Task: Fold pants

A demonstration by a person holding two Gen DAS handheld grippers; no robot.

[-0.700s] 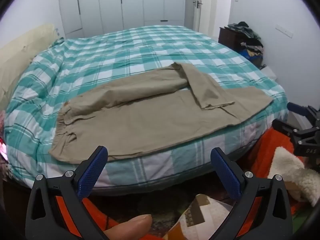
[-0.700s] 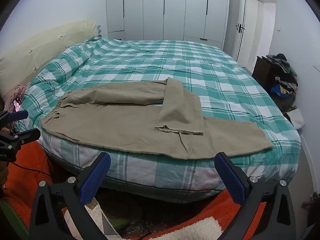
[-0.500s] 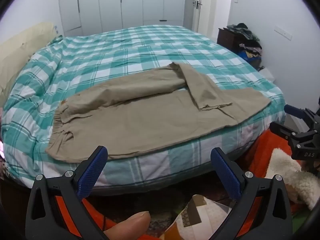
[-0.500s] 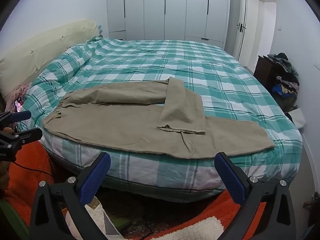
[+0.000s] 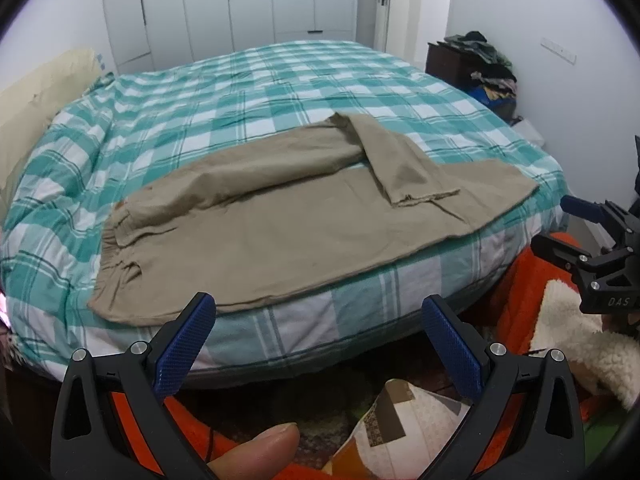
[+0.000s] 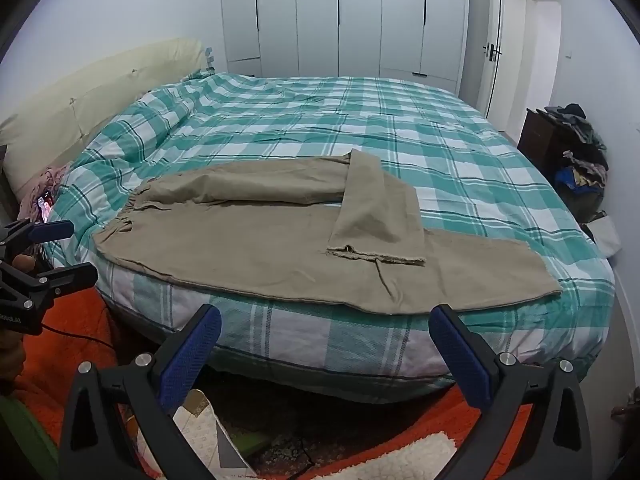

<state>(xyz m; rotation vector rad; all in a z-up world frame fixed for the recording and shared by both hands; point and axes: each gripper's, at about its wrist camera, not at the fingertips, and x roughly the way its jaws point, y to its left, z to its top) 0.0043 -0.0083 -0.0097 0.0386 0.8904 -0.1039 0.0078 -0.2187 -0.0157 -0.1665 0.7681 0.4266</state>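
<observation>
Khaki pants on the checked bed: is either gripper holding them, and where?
Nothing is held. The left gripper and right gripper both hang open short of the bed edge; the khaki cotton pants lie untouched on it.

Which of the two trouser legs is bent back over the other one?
The far leg is: it bends and its frayed hem rests on the near leg, which lies straight along the bed edge.

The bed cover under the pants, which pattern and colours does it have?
The bed cover is a teal-green and white plaid, clearest in the right wrist view.
</observation>
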